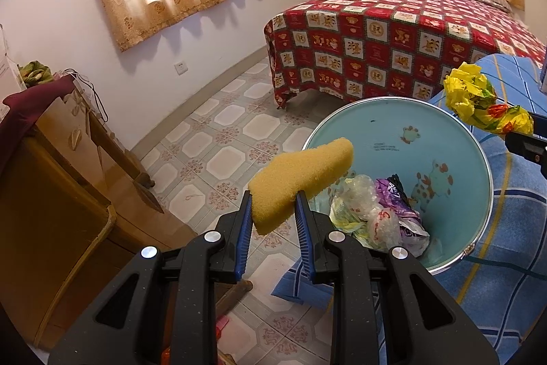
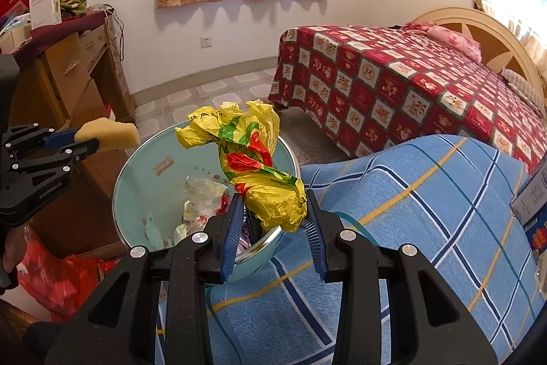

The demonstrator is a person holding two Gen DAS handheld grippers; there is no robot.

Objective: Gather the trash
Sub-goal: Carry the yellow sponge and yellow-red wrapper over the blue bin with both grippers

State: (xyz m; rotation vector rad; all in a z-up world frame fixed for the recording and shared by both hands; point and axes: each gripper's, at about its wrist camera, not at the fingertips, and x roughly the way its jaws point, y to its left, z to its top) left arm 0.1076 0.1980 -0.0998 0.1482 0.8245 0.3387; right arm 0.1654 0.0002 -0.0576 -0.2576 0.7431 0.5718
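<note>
Two tools are up over the bin right now, each with a piece of trash in it. Far left there's a wooden dresser (image 1: 68, 159) with a dark red cloth (image 1: 30, 105) draped on top. Next over, the left tool (image 1: 273, 211) is pinching a yellow sponge (image 1: 301, 180) between its blue pads, and the sponge pokes out past the left rim of the pale blue bin (image 1: 454, 139). That bin already has crumpled plastic wrappers (image 1: 379, 214) lying in the bottom, and it sits right up against a blue plaid blanket (image 2: 427, 211). Moving right, the right tool (image 2: 273, 211) is clamped on a scrunched yellow plastic bag (image 2: 259, 166) with red and green print, held just above the bin's right edge. Behind all this, over on the right, is a bed (image 2: 393, 81) with a red patterned cover, across the tiled floor (image 1: 222, 139).
</note>
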